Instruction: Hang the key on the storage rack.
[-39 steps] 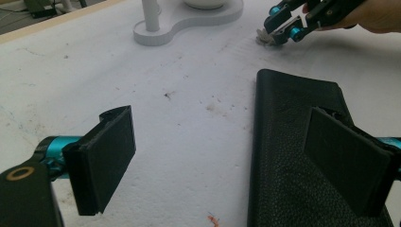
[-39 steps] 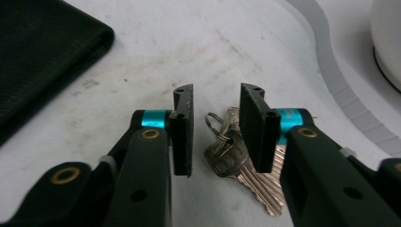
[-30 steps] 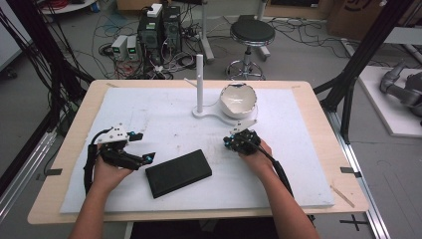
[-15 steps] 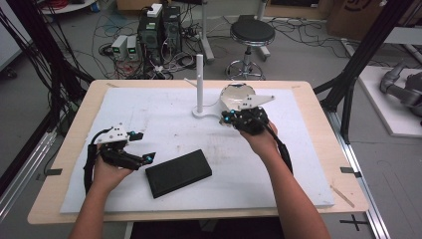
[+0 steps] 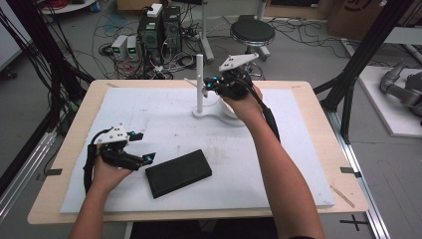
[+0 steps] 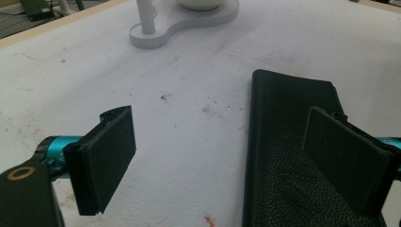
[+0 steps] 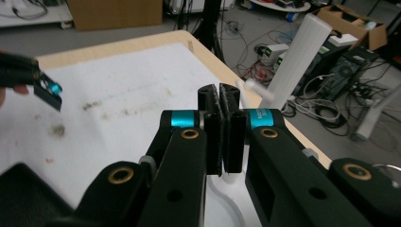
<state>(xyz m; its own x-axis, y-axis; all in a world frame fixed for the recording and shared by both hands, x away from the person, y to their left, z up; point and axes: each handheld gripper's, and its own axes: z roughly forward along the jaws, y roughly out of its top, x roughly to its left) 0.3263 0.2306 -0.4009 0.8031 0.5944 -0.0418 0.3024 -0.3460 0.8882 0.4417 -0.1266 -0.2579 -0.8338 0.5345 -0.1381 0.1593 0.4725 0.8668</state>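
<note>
Currently: right gripper [image 5: 215, 85] | upper centre, jaws pressed together, empty, beside white post [image 5: 199, 82] | left gripper [image 5: 142, 147] | lower left, jaws wide, next to black case [image 5: 178, 173] lying bottom centre.

Left gripper [image 5: 142, 147] low near the table, jaws spread wide, nothing between them. Right gripper [image 5: 211, 85] raised on an extended arm, jaws pressed together, empty.

We see our left gripper [image 6: 227, 161], its jaws spread wide, low over a flat black textured case [image 6: 288, 142] lying on the white tabletop [image 6: 189, 94].
</note>
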